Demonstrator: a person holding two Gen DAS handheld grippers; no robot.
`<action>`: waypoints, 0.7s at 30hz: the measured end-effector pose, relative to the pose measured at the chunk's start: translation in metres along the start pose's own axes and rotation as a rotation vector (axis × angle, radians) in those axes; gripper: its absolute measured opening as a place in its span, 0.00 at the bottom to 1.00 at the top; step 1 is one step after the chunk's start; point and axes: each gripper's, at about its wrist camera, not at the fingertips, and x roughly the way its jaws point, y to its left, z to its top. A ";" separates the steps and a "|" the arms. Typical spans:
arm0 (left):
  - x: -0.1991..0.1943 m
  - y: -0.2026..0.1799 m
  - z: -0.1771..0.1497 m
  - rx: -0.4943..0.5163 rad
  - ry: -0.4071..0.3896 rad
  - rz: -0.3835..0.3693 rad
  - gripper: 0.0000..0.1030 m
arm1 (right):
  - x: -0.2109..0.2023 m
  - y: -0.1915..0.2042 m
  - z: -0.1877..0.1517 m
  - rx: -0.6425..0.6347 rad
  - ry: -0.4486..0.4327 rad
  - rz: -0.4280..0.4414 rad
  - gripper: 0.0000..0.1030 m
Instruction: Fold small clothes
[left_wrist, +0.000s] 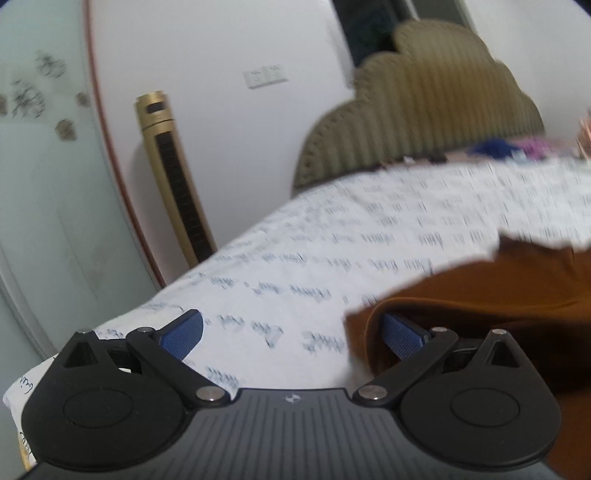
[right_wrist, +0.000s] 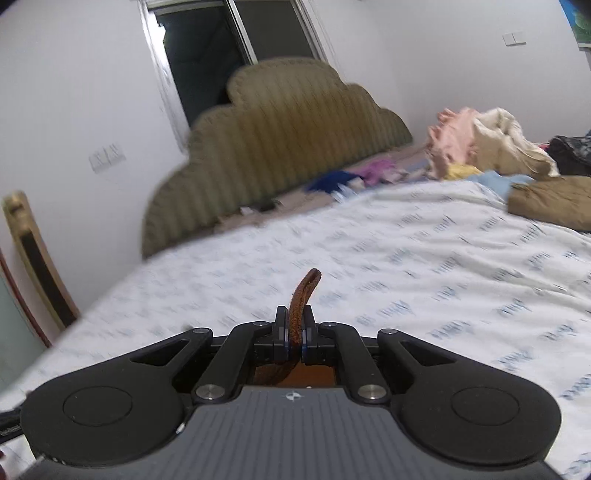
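Observation:
A brown garment (left_wrist: 491, 306) lies on the white printed bedsheet (left_wrist: 332, 236) at the right of the left wrist view. My left gripper (left_wrist: 291, 332) is open just above the sheet; its right finger (left_wrist: 402, 334) touches the garment's left edge and its left finger (left_wrist: 183, 332) is over bare sheet. My right gripper (right_wrist: 294, 334) is shut on a fold of the brown garment (right_wrist: 301, 299), whose edge sticks up between the pads; more brown cloth shows below the jaws. It is lifted above the sheet (right_wrist: 406, 258).
An olive padded headboard (right_wrist: 280, 147) stands at the bed's far end. A heap of clothes (right_wrist: 487, 144) and a tan folded piece (right_wrist: 554, 199) lie at the far right. A gold tower fan (left_wrist: 173, 177) stands by the wall on the left.

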 end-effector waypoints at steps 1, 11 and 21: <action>0.000 -0.004 -0.005 0.018 0.010 -0.010 1.00 | 0.002 -0.010 -0.006 -0.007 0.019 -0.017 0.11; -0.003 0.034 -0.018 0.047 0.056 0.071 1.00 | 0.001 -0.050 -0.052 0.096 0.169 -0.101 0.17; -0.034 0.045 -0.016 -0.052 0.103 -0.195 1.00 | -0.004 -0.005 -0.075 -0.101 0.236 -0.031 0.53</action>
